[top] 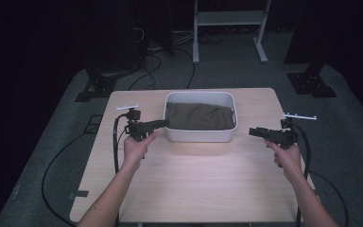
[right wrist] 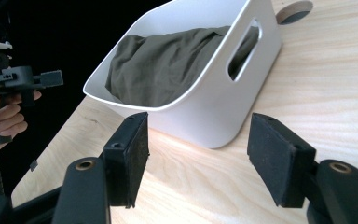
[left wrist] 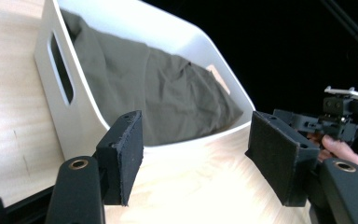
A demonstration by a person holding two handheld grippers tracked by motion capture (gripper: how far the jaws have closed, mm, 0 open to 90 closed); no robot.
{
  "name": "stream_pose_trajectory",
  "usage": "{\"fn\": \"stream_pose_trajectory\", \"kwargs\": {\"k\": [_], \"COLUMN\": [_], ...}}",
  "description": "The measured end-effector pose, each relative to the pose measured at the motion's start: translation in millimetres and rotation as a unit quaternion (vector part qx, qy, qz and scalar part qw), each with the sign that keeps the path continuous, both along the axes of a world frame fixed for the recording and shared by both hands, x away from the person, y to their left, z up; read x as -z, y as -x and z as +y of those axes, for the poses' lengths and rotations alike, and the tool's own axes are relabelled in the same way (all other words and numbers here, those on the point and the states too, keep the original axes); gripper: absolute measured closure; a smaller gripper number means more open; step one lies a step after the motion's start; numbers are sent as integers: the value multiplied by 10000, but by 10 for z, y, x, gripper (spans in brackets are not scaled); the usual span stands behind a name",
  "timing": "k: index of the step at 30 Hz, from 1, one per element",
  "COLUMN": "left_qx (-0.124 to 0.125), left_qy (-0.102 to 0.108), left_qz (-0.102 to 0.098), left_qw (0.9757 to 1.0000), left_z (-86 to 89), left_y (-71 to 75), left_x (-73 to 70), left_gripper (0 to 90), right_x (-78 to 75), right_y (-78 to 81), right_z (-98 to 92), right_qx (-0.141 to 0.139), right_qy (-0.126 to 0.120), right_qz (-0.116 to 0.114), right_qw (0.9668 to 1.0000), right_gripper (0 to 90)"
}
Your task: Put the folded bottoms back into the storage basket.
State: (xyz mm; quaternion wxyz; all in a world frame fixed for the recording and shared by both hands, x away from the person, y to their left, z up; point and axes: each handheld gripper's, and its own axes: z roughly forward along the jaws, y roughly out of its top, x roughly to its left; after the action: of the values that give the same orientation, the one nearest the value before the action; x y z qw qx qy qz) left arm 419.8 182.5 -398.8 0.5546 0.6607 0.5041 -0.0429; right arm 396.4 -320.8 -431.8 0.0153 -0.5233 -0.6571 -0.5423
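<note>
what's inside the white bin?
A crumpled olive-grey cloth fills the white bin. It covers the bin's floor, so anything beneath it cannot be seen.

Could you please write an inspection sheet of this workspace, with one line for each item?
Surface: light wooden table, bare in front of the bin.
Job's things: white bin with handle slots, at the table's far middle; olive-brown cloth bunched inside it.
Clutter: nothing seen on the table.
Grippers: left gripper open, at the bin's left near corner; right gripper open, off the bin's right side; both empty, fingers pointing toward the bin.
Cables: one black cable trails from the left gripper; more lie on the floor.
Surroundings: dark room, grey floor, white frame legs behind the table.
</note>
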Motion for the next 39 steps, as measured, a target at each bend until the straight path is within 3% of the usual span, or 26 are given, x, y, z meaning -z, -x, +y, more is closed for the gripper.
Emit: {"fn": "stream_pose_trajectory", "kwargs": {"k": [11, 21, 27, 39], "left_qx": [73, 1, 17, -5], "left_qy": [86, 190, 41, 78], "left_qz": [43, 70, 48, 99], "left_qw": [9999, 9998, 10000, 9999], "left_z": [1, 123, 178, 254], "left_y": [148, 255, 326, 458], "left_x": [122, 227, 278, 402], "left_gripper": [296, 289, 282, 245], "right_x": [67, 160, 208, 255], "right_y": [142, 256, 302, 442], "right_z": [-137, -201, -228, -258], "right_qx": [41, 9, -2, -95], "right_qy": [-8, -8, -35, -59], "right_qz": [38, 107, 116, 94], "right_qw": [10000, 9999, 9999, 9999], "right_gripper": [350, 339, 335, 307]}}
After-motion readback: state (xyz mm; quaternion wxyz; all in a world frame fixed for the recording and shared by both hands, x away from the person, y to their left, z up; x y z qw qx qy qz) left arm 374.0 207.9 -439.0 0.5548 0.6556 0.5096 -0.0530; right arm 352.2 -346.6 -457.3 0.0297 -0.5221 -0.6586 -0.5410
